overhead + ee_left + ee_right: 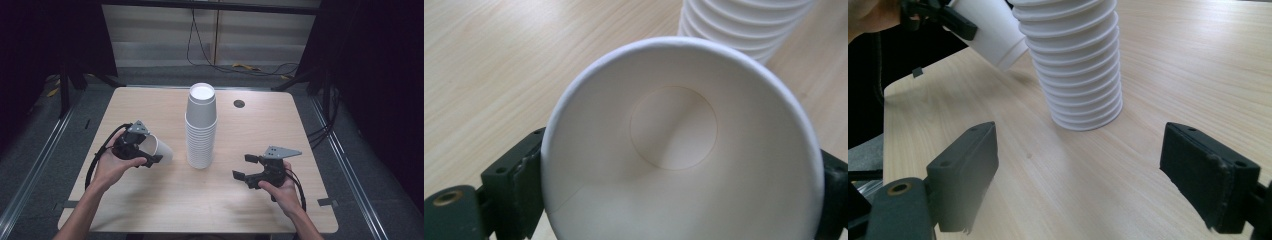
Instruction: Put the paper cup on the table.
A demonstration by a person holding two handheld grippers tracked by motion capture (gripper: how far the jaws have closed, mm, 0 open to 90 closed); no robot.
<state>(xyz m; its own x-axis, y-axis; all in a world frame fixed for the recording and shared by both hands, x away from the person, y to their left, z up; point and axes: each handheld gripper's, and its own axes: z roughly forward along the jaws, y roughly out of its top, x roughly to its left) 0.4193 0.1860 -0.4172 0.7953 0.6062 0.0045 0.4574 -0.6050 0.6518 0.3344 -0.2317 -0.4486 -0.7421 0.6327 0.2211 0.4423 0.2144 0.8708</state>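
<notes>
A tall stack of white paper cups (pixel 201 125) stands upside down in the middle of the wooden table (pixel 260 125). My left gripper (pixel 145 150) is shut on a single white paper cup (pixel 159 148), held on its side just left of the stack with its base pointing at the stack. In the left gripper view the cup's open mouth (pixel 679 145) faces the camera, with a black jaw on each side of the rim. My right gripper (pixel 245 167) is open and holds nothing, right of the stack and low over the table. The right gripper view has the stack (pixel 1073 60) ahead and the held cup (pixel 990 32) at upper left.
A round cable hole (pixel 239 104) sits in the table behind the stack. Cables (pixel 200 50) lie on the floor beyond the far edge. Bare tabletop lies in front of the stack, between the two hands.
</notes>
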